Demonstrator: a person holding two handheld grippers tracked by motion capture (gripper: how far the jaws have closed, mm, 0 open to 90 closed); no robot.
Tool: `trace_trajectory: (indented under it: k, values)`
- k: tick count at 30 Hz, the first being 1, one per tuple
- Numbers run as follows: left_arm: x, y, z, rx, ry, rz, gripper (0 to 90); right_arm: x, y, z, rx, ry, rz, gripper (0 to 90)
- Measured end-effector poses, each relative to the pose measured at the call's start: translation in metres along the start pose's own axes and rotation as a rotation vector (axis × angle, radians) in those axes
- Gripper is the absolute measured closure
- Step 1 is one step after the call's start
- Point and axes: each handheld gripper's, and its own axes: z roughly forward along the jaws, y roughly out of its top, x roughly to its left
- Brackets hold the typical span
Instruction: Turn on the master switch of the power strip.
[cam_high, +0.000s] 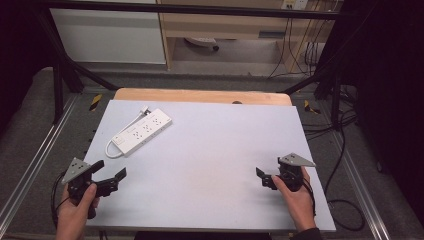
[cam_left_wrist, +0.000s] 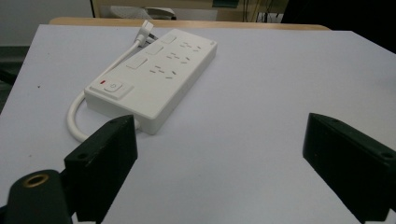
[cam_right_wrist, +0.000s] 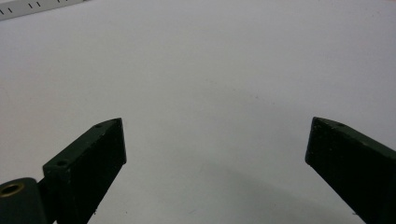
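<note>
A white power strip (cam_high: 143, 131) lies at the table's far left, its white cable (cam_high: 112, 149) looping round its near end and its plug (cam_high: 144, 109) at the far end. In the left gripper view the power strip (cam_left_wrist: 154, 77) shows a switch and several sockets. My left gripper (cam_high: 111, 169), held in a hand at the near left corner, is open and empty, short of the strip; its jaws stand wide apart (cam_left_wrist: 219, 135). My right gripper (cam_high: 267, 172) rests at the near right, open over the bare mat (cam_right_wrist: 217, 128), nothing between its jaws.
A pale grey mat (cam_high: 210, 155) covers the wooden table (cam_high: 200, 95). Black frame bars (cam_high: 65, 65) and cables (cam_high: 345, 165) stand round the table. A shelf unit (cam_high: 225, 30) stands on the floor behind.
</note>
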Motion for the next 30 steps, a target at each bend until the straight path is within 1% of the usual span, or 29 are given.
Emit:
trace_trajectory:
  k: [3,5,6,8,10,11,12,13,15,17,18,19,20,23,25,27,30]
  values:
    - [0.0,0.0,-0.001,-0.003,-0.001,0.0,9.9,0.0,0.0,-0.002,-0.006,0.009,0.003,6.2]
    - [0.0,0.001,-0.001,-0.011,-0.007,-0.009,9.8,0.0,0.0,-0.002,-0.011,0.012,0.005,6.4]
    - [-0.001,0.001,-0.001,-0.016,-0.015,-0.01,9.5,0.0,0.0,-0.004,-0.016,0.022,0.011,6.4]
    - [0.0,0.001,-0.001,-0.019,-0.016,-0.01,8.9,0.0,0.0,-0.005,-0.018,0.025,0.013,6.4]
    - [0.0,0.002,-0.002,-0.032,-0.01,-0.016,8.8,0.001,0.0,-0.007,-0.021,0.032,0.014,6.4]
    - [0.001,0.002,-0.002,-0.038,-0.005,-0.021,8.9,0.002,0.0,-0.009,-0.018,0.043,0.003,6.4]
    - [0.002,0.002,-0.002,-0.051,0.009,-0.028,9.0,0.003,0.0,-0.011,-0.017,0.047,0.005,6.4]
    - [0.002,0.002,-0.002,-0.051,0.009,-0.028,9.4,0.004,0.0,-0.012,-0.016,0.051,0.003,6.5]
    - [0.003,0.004,-0.001,-0.052,0.019,-0.047,10.5,0.004,-0.001,-0.013,-0.022,0.053,0.005,6.9]
    - [0.004,0.006,0.002,-0.052,0.031,-0.056,11.5,0.005,-0.002,-0.011,-0.016,0.065,0.004,7.7]
    - [0.005,0.007,0.003,-0.05,0.033,-0.056,11.5,0.005,-0.002,-0.011,-0.016,0.065,0.004,7.7]
    - [0.005,0.008,0.004,-0.05,0.035,-0.051,11.4,0.006,-0.002,-0.007,0.003,0.075,-0.004,7.6]
    - [0.005,0.01,0.006,-0.048,0.036,-0.046,11.3,0.006,-0.003,-0.005,0.006,0.074,-0.007,7.6]
    - [0.006,0.014,0.008,-0.057,0.027,-0.03,9.5,0.007,-0.003,-0.002,0.019,0.077,-0.009,7.4]
    - [0.007,0.016,0.009,-0.059,0.026,-0.019,9.0,0.007,-0.003,-0.003,0.01,0.083,-0.009,7.0]
    - [0.008,0.016,0.009,-0.058,0.025,-0.021,8.9,0.007,-0.003,-0.004,0.003,0.089,-0.009,6.5]
    - [0.01,0.017,0.009,-0.068,0.024,-0.022,8.5,0.007,-0.002,-0.005,-0.008,0.083,-0.006,5.8]
